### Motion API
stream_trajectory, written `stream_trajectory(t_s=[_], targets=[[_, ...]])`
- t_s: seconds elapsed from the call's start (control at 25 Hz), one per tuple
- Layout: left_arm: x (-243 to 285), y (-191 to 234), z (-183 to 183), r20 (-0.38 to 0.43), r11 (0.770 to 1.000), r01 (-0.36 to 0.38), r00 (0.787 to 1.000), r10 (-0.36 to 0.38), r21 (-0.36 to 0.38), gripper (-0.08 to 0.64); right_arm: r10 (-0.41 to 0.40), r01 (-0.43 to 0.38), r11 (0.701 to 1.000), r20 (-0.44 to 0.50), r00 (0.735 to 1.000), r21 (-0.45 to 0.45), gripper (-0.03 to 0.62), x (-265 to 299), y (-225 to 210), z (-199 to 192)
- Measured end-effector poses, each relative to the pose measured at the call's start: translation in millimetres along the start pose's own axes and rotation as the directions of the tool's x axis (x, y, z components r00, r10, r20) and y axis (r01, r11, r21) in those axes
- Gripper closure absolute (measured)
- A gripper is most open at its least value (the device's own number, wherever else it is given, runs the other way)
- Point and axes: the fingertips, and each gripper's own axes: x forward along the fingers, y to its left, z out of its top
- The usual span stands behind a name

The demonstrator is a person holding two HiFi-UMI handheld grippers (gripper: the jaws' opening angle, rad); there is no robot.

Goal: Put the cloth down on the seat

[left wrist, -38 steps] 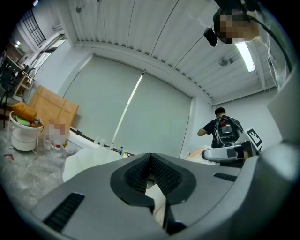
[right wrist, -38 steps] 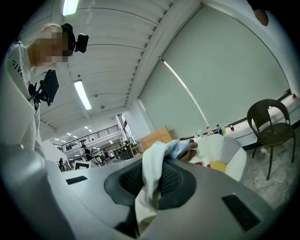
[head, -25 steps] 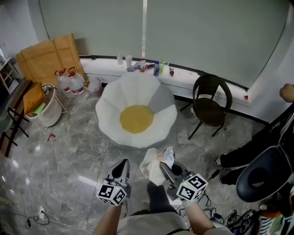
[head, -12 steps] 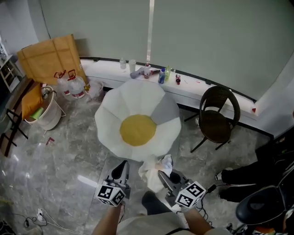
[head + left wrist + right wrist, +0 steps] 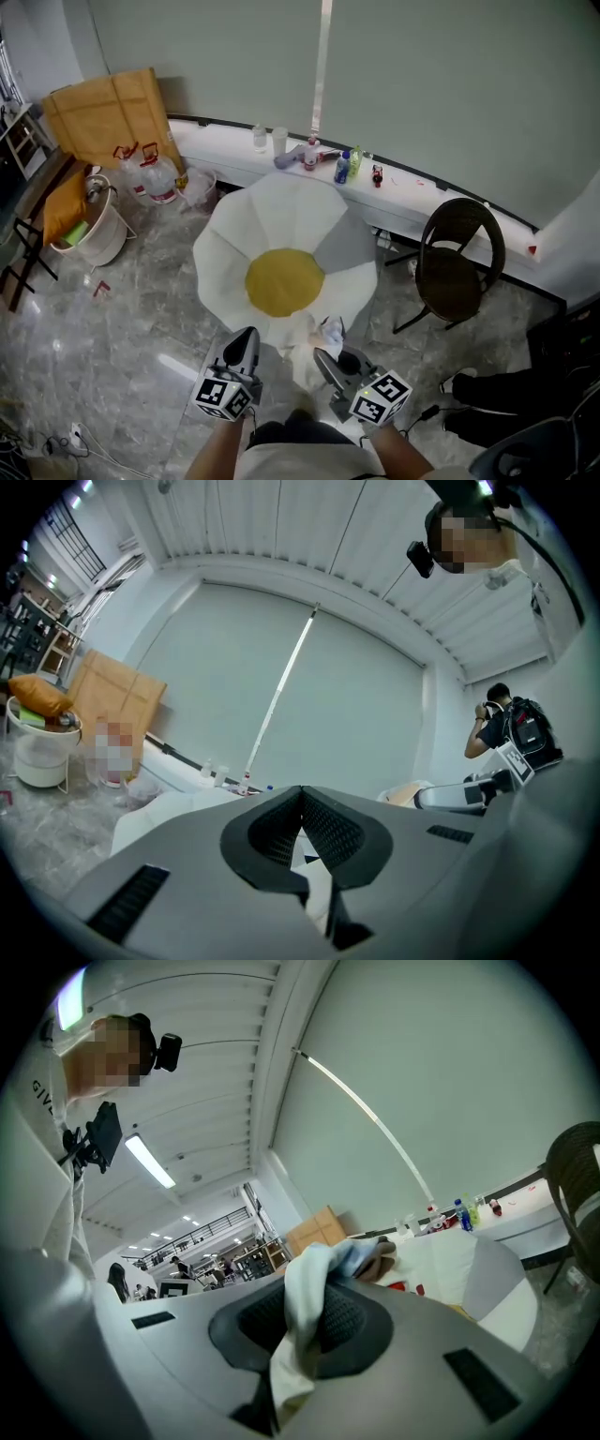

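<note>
Right gripper [image 5: 326, 359] clamps crumpled white cloth [image 5: 305, 339] near white petal-shaped seat [image 5: 232, 246] with yellow cushion; left gripper [image 5: 246, 345] closed, empty. Risk: early release drops cloth on grey floor [image 5: 122, 319].

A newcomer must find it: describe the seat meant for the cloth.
Below the long white ledge with bottles, on the grey marble floor, sits a wide white petal-shaped seat. Its round yellow middle sets it apart from the dark wicker chair to its right in the head view.

seat [image 5: 284, 281]: open from above | dark chair [image 5: 448, 286]: right of it
</note>
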Motion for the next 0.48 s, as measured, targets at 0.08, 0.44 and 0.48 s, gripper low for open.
stream_trajectory(t_s=[0.08,0.44,0.48], targets=[[10,8,0,0.001,1.0,-0.01,1.0,0.01,0.001,0.548,0.011,-0.011,1.0,-0.006,1.0,-0.004,0.538,13,-11,3],[47,39,-11,-0.024,0.999,-0.036,0.999,0.036,0.007,0.548,0.002,-0.002,1.0,-0.036,0.999,-0.004,0.538,54,-58,11],[51,44,-13,-0.029,0.999,-0.038,0.999,0.038,0.004,0.548,0.0,0.0,1.0,-0.04,0.999,0.0,0.538,58,-62,10]])
